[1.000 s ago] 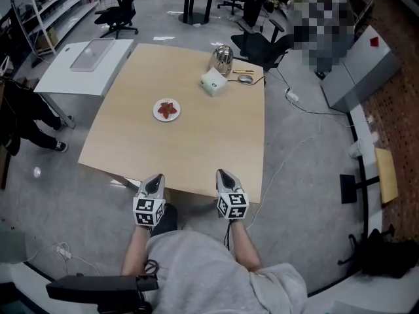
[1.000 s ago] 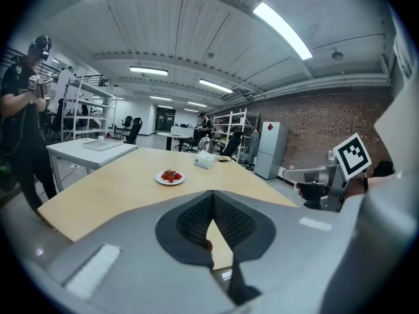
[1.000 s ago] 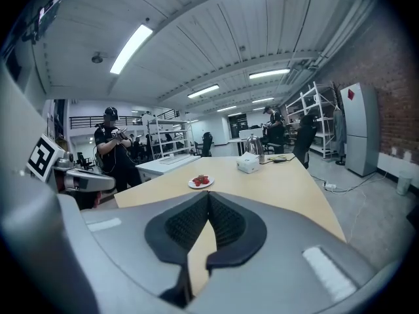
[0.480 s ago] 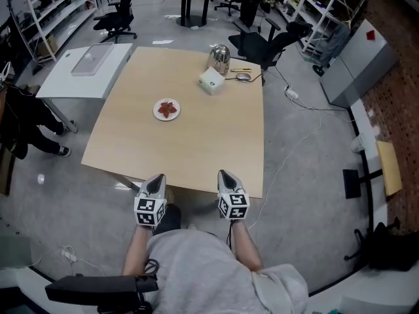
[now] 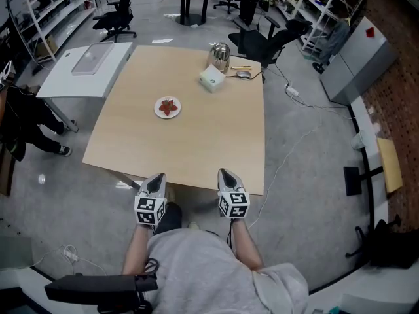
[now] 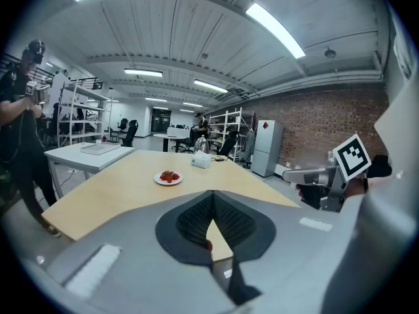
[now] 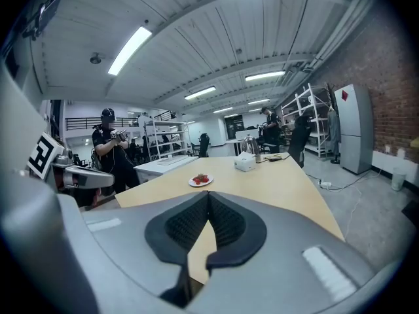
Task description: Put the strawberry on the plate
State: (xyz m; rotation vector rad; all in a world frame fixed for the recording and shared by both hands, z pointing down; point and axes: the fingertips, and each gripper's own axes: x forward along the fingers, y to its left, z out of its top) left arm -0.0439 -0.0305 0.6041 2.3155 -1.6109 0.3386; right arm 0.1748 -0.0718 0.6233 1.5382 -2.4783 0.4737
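A small white plate [image 5: 168,108] sits on the wooden table [image 5: 196,142], with red strawberries [image 5: 169,105] on it. The same plate [image 6: 169,177] shows far ahead in the left gripper view, and the plate [image 7: 200,180] appears in the right gripper view too. My left gripper [image 5: 155,181] hangs at the table's near edge, its jaws shut with nothing between them. My right gripper [image 5: 225,178] is beside it at the same edge, jaws shut and empty. Both are far from the plate.
A white box [image 5: 212,79], a metal kettle [image 5: 220,57] and small items lie at the table's far end. A white desk [image 5: 85,67] stands to the left. Office chairs [image 5: 265,44], shelves and a floor cable [image 5: 294,142] surround the table. A person [image 7: 112,150] stands at the left.
The head view has shifted slightly; both grippers stay shut at the table's near edge and the plate has not moved.
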